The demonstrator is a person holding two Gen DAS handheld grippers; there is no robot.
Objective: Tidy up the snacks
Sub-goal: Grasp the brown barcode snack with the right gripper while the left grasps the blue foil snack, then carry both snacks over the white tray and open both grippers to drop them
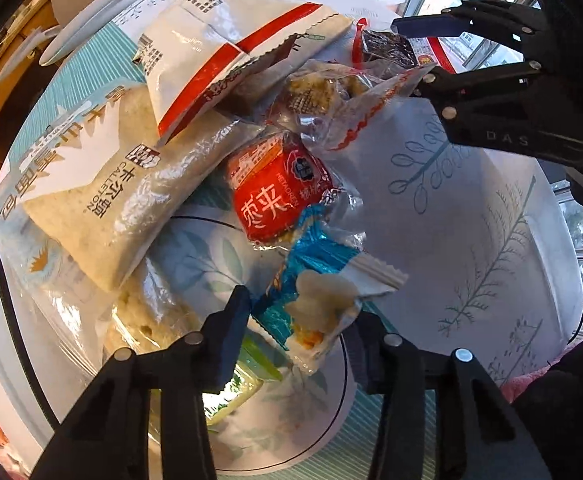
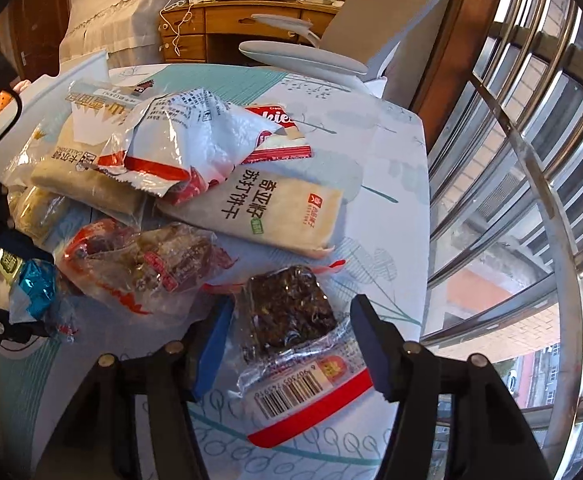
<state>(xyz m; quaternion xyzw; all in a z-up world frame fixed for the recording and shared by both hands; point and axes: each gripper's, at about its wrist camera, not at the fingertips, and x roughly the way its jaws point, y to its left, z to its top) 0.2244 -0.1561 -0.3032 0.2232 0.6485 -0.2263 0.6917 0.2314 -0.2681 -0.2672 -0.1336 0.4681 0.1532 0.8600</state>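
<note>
Both claws down on the snack pile

On the desk (image 2: 391, 184), the left claw (image 1: 297, 320) straddles a blue-and-white snack packet (image 1: 315, 280); contact unclear. The right claw (image 2: 291, 332) stands open around a dark snack bar in clear wrap (image 2: 291, 312), pads apart from it, beside the cracker pack (image 2: 275, 208).

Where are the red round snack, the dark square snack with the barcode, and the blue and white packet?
red round snack (image 1: 275, 196), left wrist view, middle of wrapper.
dark square snack (image 2: 291, 308), right wrist view, dark block's centre.
blue and white packet (image 1: 319, 276), left wrist view, blue foil part.
</note>
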